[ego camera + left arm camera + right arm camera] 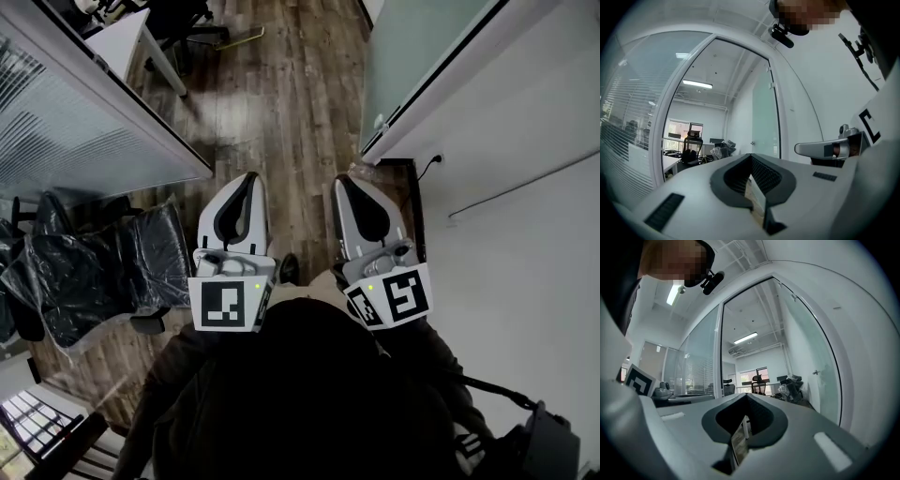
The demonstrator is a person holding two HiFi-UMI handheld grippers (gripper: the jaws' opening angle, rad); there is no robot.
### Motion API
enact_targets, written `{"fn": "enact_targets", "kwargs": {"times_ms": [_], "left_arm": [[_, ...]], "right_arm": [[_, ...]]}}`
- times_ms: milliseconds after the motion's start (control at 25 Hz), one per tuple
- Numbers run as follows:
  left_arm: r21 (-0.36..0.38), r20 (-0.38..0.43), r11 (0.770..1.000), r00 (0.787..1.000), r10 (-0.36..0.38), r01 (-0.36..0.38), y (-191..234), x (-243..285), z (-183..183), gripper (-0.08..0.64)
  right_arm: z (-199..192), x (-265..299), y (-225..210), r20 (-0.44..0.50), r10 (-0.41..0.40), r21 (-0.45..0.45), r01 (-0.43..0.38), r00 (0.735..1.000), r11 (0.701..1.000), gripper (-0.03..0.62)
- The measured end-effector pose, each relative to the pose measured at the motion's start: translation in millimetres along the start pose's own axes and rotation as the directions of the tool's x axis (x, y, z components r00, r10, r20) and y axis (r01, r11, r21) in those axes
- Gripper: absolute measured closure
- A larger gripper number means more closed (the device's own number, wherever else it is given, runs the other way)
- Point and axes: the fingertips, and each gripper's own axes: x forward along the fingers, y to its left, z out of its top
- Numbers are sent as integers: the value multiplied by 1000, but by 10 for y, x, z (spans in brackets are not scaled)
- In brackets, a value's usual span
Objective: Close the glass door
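The glass door [422, 52] is frosted green and stands swung open along the white wall at upper right, its handle [380, 122] near its free edge. In the left gripper view the door [765, 117] shows ahead past the white door frame [670, 117]; in the right gripper view the door [818, 352] is at right with its handle [815, 372]. My left gripper [251, 178] [751, 159] and right gripper [345, 180] [746, 398] point forward side by side over the wooden floor, short of the door. Both are shut with nothing held.
A glass partition with blinds [84, 122] runs along the left. Office chairs wrapped in black plastic [94, 262] stand at lower left. A white desk [131, 42] is at the far left. A wall socket with a cable [436, 161] sits on the right wall.
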Motion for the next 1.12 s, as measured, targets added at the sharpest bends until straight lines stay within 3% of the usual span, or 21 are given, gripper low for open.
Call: {"fn": "enact_targets", "kwargs": {"times_ms": [80, 280, 440, 880, 1120], "left_arm": [[1, 22, 1000, 1000, -6, 6, 39, 237, 53, 563], [-1, -43, 1000, 999, -10, 10, 134, 797, -101, 563], [8, 19, 999, 999, -35, 35, 221, 1437, -63, 563], [24, -47, 999, 998, -40, 41, 99, 3727, -19, 563], [66, -15, 997, 999, -45, 45, 231, 4489, 179, 563]], "right_arm": [[55, 170, -170, 10, -13, -4, 13, 1000, 1000, 592], [27, 566, -587, 17, -37, -19, 38, 999, 999, 592], [-52, 1006, -1014, 11, -56, -26, 56, 998, 998, 591], [167, 2350, -2821, 28, -48, -12, 49, 998, 999, 592], [327, 2968, -3368, 38, -30, 4, 30, 999, 1000, 592]]}}
